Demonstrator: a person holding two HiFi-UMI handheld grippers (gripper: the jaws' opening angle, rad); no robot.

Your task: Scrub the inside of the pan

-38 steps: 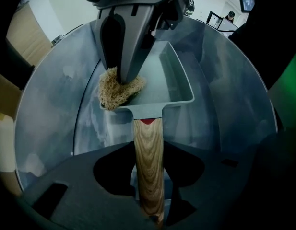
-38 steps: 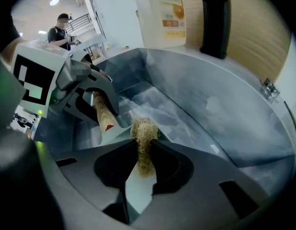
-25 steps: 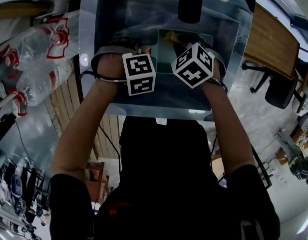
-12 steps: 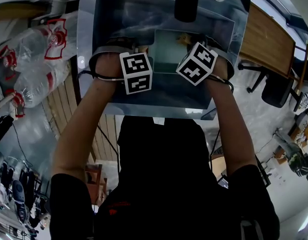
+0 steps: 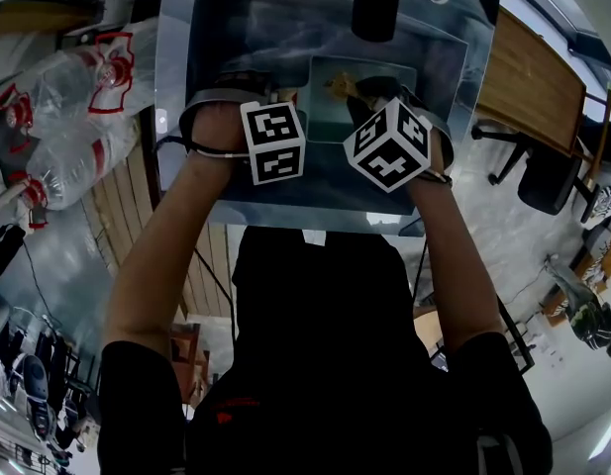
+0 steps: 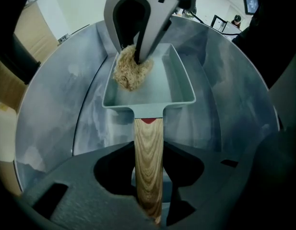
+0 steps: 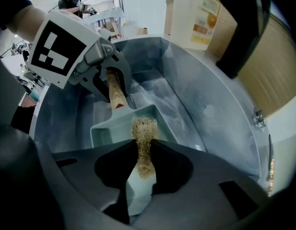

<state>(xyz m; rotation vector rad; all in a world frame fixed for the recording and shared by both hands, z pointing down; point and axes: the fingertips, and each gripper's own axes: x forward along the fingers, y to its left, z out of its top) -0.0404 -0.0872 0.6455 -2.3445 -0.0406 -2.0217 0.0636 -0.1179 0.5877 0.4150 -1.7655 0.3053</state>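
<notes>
Rectangular pale-green pan (image 6: 155,89), wood-grain handle (image 6: 148,162); fibrous tan scrubber (image 7: 144,131).

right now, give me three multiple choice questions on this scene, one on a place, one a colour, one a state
1. Where is the pan? A in the steel sink; B on a stove; C on a wooden table.
2. What colour is the scrubber? A blue; B tan; C black.
3. What is the left gripper doing? A open and empty; B shut on the pan's wooden handle; C shut on the scrubber.
Answers: 1 A, sink walls surround the pan. 2 B, its fibres are tan. 3 B, its jaws clamp the handle, while the right gripper holds the scrubber.
</notes>
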